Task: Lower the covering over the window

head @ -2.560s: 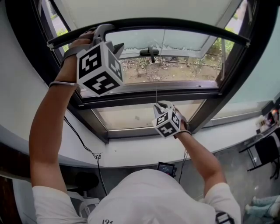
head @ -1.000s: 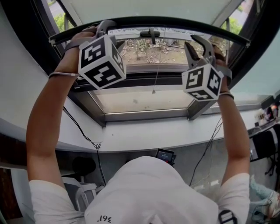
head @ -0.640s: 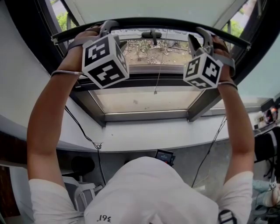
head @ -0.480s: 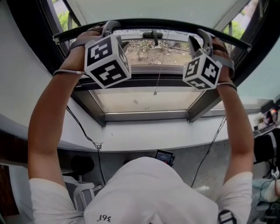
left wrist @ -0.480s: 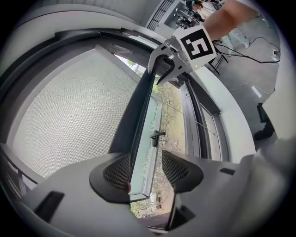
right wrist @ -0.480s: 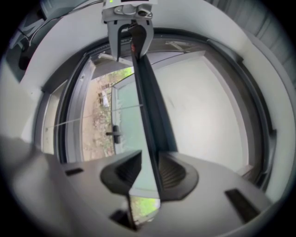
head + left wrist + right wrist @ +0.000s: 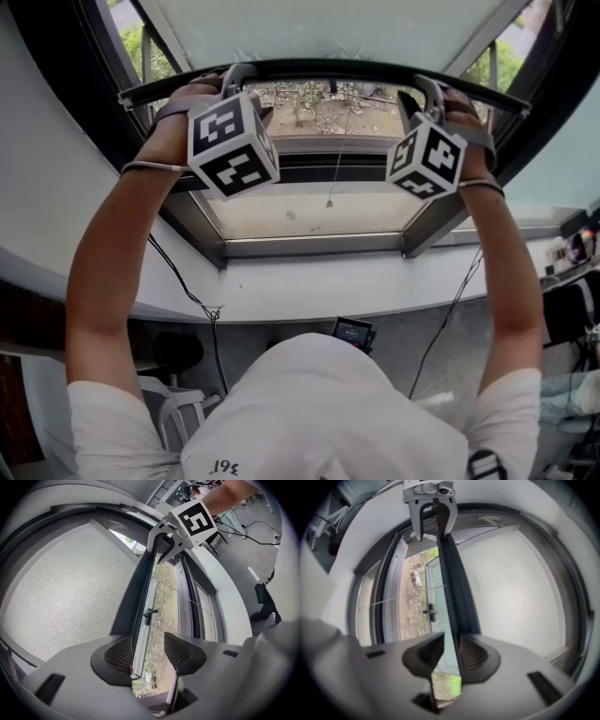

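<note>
- Covering (image 7: 319, 26): pale mesh sheet drawn over the upper part of the window. Ground outside shows below its lower edge.
- Window frame (image 7: 309, 246): dark, standing above a white sill (image 7: 309, 300).
- Bottom bar (image 7: 319, 69): dark, runs along the covering's lower edge, with both hands raised to it.
- Left hand-held gripper (image 7: 149, 652): at the bar's left end. Jaws are apart with the bar between them. The bar lies against one pad (image 7: 119, 654), and a clear gap shows on the other side.
- Right hand-held gripper (image 7: 451, 653): near the bar's right end. Jaws are narrow and have just been closing round the bar. The bar sits against one pad (image 7: 476, 654), with only a sliver of gap to the other.
- Pull cord (image 7: 335, 159): thin, hangs below the bar between the two grippers, touched by neither.
</note>
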The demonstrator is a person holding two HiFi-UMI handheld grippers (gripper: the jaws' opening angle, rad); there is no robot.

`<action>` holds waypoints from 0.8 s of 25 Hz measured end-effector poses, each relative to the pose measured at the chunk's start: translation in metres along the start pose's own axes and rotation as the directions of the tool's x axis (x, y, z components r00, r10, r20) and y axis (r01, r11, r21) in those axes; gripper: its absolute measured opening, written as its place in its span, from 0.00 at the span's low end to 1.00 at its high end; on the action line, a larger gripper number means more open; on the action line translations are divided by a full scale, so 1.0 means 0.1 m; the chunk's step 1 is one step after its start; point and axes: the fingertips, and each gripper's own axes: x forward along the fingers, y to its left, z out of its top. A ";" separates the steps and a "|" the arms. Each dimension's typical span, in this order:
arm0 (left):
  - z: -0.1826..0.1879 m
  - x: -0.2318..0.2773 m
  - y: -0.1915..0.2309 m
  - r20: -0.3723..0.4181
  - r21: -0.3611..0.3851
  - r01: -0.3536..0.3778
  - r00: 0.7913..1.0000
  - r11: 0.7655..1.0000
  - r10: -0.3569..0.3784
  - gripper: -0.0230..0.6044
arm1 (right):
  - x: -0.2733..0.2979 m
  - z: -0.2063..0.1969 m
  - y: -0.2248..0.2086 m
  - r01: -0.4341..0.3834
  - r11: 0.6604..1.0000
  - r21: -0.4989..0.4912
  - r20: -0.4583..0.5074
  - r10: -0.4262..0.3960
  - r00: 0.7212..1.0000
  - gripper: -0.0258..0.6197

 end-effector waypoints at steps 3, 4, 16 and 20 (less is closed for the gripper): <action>-0.06 0.07 -0.13 -0.010 0.002 0.022 1.000 1.000 -0.022 0.37 | 0.03 -0.02 0.16 -0.020 0.999 -0.027 -0.013 0.020 1.000 0.21; -0.07 0.08 -0.16 -0.012 0.001 0.027 1.000 1.000 -0.027 0.37 | 0.04 -0.03 0.19 -0.021 0.999 -0.032 -0.016 0.021 1.000 0.21; -0.11 0.12 -0.33 -0.034 0.004 0.060 0.998 0.998 -0.060 0.37 | 0.03 -0.09 0.44 -0.112 0.993 -0.049 -0.070 0.108 0.992 0.22; -0.14 0.16 -0.42 -0.048 0.002 0.089 0.995 0.996 -0.088 0.37 | 0.04 -0.11 0.56 -0.143 0.988 -0.053 -0.081 0.139 0.987 0.22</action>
